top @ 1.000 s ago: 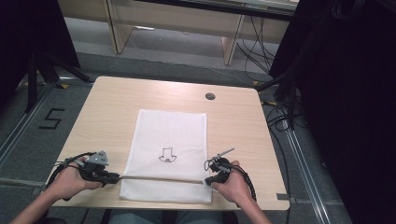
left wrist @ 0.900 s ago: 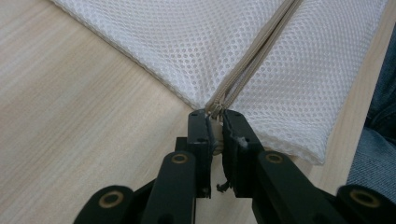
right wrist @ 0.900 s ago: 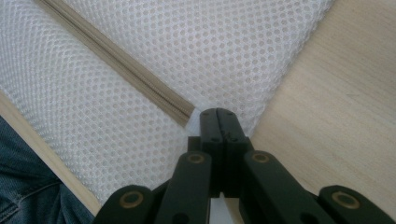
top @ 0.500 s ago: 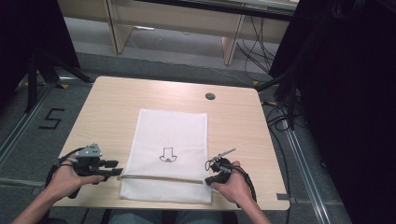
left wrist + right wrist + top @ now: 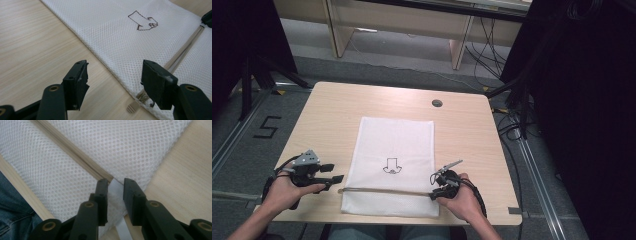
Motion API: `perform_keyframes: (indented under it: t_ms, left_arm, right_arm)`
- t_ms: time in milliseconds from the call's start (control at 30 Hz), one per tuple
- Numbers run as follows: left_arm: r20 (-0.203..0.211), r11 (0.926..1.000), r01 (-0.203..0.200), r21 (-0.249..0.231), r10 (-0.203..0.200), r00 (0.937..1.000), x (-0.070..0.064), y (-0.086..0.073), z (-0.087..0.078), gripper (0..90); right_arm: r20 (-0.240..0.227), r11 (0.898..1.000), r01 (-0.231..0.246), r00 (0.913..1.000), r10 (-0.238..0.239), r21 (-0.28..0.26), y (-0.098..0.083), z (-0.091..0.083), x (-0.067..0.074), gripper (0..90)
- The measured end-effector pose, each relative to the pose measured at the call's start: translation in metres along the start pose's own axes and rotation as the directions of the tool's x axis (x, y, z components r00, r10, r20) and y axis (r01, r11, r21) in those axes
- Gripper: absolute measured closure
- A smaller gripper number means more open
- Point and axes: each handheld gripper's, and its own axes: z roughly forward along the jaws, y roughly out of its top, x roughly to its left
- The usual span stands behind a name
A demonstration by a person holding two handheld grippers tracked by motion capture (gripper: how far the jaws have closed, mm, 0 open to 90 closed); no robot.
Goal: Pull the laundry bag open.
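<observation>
Table: pale wood-grain table [image 5: 337, 115]; I see it carrying everything, with a small dark round grommet [image 5: 437, 103] toward its far edge.
Bag: white mesh laundry bag [image 5: 399, 145], flat and lengthwise at the table's middle, near edge toward me; a black arrow-like drawing [image 5: 392, 166] is inked on top. I judge it lies spread so the zipper can be worked along its width.
Zipper: beige zipper line [image 5: 384, 190] crossing the bag's near end from side to side; its left end tab sits just off the mesh edge.
Left gripper [image 5: 332, 178]: off the bag's left edge, over bare table; its fingers [image 5: 76, 82] have just been opening, stand well apart, nothing between them.
Right gripper [image 5: 435, 189]: at the zipper's right end; its fingers [image 5: 102, 195] have just been opening, a white tab [image 5: 113, 195] lies in the gap, pads not visibly pressing.
</observation>
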Motion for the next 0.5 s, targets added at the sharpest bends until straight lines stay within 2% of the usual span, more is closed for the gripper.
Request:
perform_keyframes:
  t_ms: [33, 67, 100, 133, 167, 233, 267, 300, 333, 433, 500]
  left_arm:
    - [-0.005, 0.9998, 0.018, 0.002, -0.018, 0.9998, 0.000, 0.000, 0.000, 37.1]
    - [-0.012, 0.9999, 0.011, -0.001, -0.011, 0.9999, 0.001, 0.000, 0.000, 36.9]
    - [-0.013, 1.0000, 0.005, 0.003, -0.005, 0.9999, 0.002, 0.000, -0.001, 36.9]
    - [-0.016, 0.9999, 0.014, -0.003, -0.014, 0.9998, 0.002, 0.000, -0.001, 36.9]
    - [-0.020, 0.9999, 0.012, -0.001, -0.012, 0.9997, 0.003, 0.000, -0.001, 37.1]
    - [-0.043, 0.9997, 0.022, -0.005, -0.023, 0.9988, 0.004, -0.001, -0.001, 37.3]
    - [-0.049, 0.9997, 0.026, 0.001, -0.026, 0.9985, 0.006, -0.001, -0.001, 37.6]
    - [-0.052, 0.9996, 0.021, 0.017, -0.021, 0.9984, 0.007, -0.001, -0.002, 37.9]
    - [-0.064, 0.9995, 0.020, 0.026, -0.019, 0.9978, 0.010, -0.002, -0.003, 38.3]
    - [-0.104, 0.9981, 0.061, 0.005, -0.060, 0.9927, 0.014, -0.002, -0.004, 38.3]
    - [-0.125, 0.9961, 0.088, -0.006, -0.088, 0.9882, 0.015, -0.002, -0.005, 38.3]
  right_arm:
    - [0.013, 1.000, 0.000, 0.9999, 0.000, 0.004, 0.000, -0.002, 0.002, 70.3]
    - [0.020, 1.000, 0.018, 0.9996, -0.018, -0.009, -0.001, -0.002, 0.002, 68.9]
    - [0.035, 1.000, -0.003, 0.9994, 0.002, 0.005, -0.001, -0.005, 0.004, 67.7]
    - [0.035, 0.999, 0.033, 0.9988, -0.033, -0.018, -0.002, -0.005, 0.003, 66.6]
    - [0.033, 0.999, 0.033, 0.9989, -0.032, -0.021, -0.002, -0.006, 0.003, 65.7]
    - [0.034, 0.999, 0.026, 0.9991, -0.025, -0.036, -0.004, -0.008, 0.003, 64.6]
    - [0.030, 0.999, 0.011, 0.9995, -0.010, -0.038, -0.004, -0.009, 0.005, 64.1]
    - [0.035, 0.999, 0.017, 0.9993, -0.015, -0.047, -0.004, -0.010, 0.004, 63.3]
    - [0.033, 0.999, -0.013, 0.9993, 0.015, -0.044, -0.005, -0.013, 0.007, 62.4]
    - [0.028, 0.997, 0.013, 0.9995, -0.012, -0.071, -0.006, -0.014, 0.006, 61.8]
    - [0.025, 0.996, 0.012, 0.9996, -0.010, -0.086, -0.007, -0.016, 0.007, 61.4]
